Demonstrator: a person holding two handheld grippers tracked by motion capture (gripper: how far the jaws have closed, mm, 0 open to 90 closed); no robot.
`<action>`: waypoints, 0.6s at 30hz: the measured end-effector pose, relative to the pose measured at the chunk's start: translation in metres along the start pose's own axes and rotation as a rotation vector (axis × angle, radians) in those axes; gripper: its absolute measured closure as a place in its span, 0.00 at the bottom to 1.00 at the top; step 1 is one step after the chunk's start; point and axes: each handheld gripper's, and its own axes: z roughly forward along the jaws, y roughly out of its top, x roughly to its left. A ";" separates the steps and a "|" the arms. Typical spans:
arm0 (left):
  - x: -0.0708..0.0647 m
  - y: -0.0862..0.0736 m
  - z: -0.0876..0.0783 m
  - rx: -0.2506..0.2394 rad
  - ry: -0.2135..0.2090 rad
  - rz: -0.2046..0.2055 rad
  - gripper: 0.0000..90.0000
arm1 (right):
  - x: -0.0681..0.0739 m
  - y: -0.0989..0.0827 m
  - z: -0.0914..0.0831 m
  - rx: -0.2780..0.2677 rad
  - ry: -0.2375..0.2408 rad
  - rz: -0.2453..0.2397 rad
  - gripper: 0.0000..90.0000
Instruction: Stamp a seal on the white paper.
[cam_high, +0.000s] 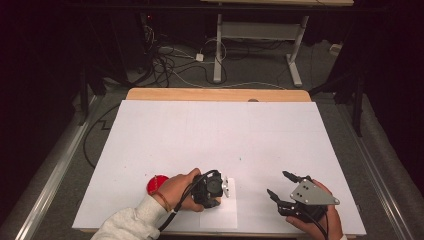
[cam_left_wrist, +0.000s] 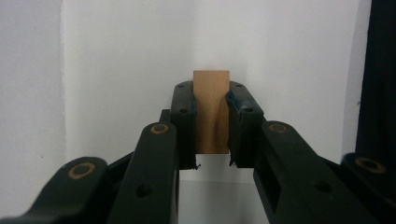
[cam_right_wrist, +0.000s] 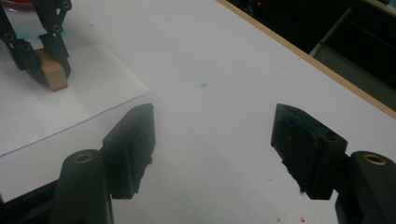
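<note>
A small wooden block (cam_left_wrist: 211, 112) is pinched between the jaws of the left tool (cam_left_wrist: 211, 128), and is held down on a white sheet of paper (cam_right_wrist: 100, 86) near the front edge of the white tabletop (cam_high: 210, 130). In the high view, a red disc (cam_high: 154, 183) is seen just behind the left hand (cam_high: 176, 189). The right tool (cam_right_wrist: 215, 140) is held with its jaws spread wide, nothing between them, well apart from the block.
</note>
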 end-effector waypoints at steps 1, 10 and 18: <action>0.000 0.000 0.000 0.003 -0.001 -0.002 0.82 | 0.000 0.000 0.000 0.001 0.000 0.002 0.35; -0.001 0.000 0.000 0.004 0.004 0.002 0.82 | 0.000 0.000 0.000 0.002 -0.001 0.002 0.35; -0.002 0.003 0.000 0.020 0.009 0.011 0.82 | 0.001 0.000 0.001 0.006 -0.003 -0.004 0.35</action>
